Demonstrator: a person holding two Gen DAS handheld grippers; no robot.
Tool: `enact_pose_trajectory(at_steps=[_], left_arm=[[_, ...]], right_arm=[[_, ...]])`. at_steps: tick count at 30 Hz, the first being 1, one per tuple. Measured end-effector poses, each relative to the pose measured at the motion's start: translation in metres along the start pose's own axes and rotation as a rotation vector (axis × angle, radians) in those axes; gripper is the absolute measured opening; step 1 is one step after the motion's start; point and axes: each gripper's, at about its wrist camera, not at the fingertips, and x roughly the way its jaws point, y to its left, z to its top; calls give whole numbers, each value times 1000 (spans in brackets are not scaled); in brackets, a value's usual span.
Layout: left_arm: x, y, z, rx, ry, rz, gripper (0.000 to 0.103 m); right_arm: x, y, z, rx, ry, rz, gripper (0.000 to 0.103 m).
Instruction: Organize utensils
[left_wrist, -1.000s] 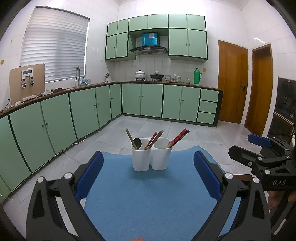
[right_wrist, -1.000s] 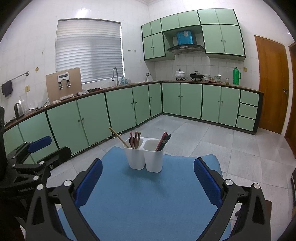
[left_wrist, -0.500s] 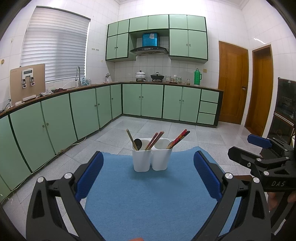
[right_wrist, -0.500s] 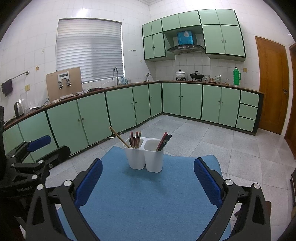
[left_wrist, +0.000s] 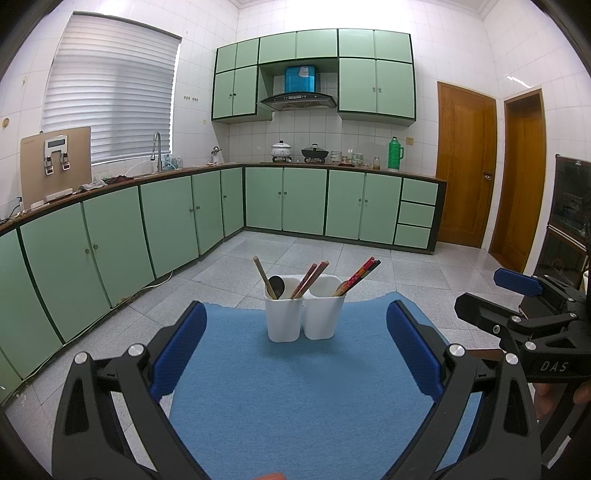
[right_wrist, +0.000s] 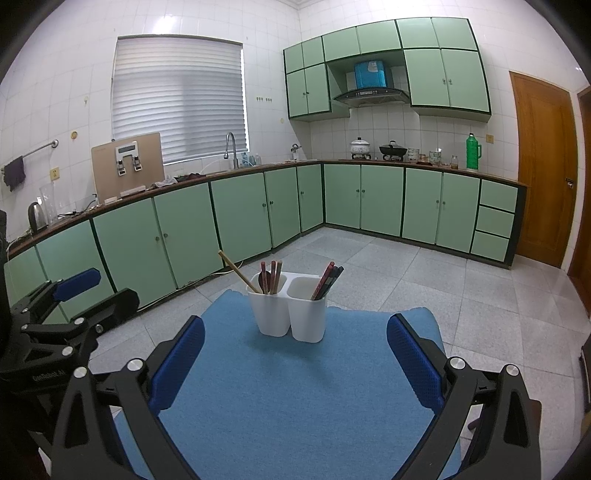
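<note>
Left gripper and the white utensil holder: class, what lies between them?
Only bare blue mat lies between the open left gripper and the white utensil holder, as the left wrist view shows.

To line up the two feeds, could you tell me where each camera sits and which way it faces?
Left wrist: on the left gripper, facing the cups on the mat; its open fingers show, the right gripper at right.
Right wrist: on the right gripper, facing the same cups; its open fingers show, the left gripper at left.
Shared: cups, mat, cabinets.

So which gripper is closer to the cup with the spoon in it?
Left, slightly. The left gripper faces the spoon cup almost head-on; the right gripper sits further right, nearer the other cup.
</note>
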Motion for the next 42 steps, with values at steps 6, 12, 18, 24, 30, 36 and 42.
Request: enact_pose_trajectory(at_steps=[6, 12, 18, 24, 30, 36, 42], left_arm=[[0, 0, 0, 0, 0, 2, 95], [0, 0, 0, 0, -1, 1, 95], [0, 0, 0, 0, -1, 2, 95], [0, 0, 0, 1, -1, 2, 95], [0, 1, 0, 0, -1, 1, 95], [0, 0, 0, 0, 0, 2, 95], [-1, 0, 0, 1, -1, 1, 95]], right_arm=[[1, 0, 0, -3, 1, 0, 97], [1, 0, -1, -3, 1, 0, 97], [1, 0, 0, -3, 1, 0, 97], [2, 1, 0, -3, 3, 0, 97], [2, 1, -1, -4, 2, 0, 97], [2, 2, -2, -6, 4, 1, 97], [2, 2, -2, -6, 3, 2, 97]])
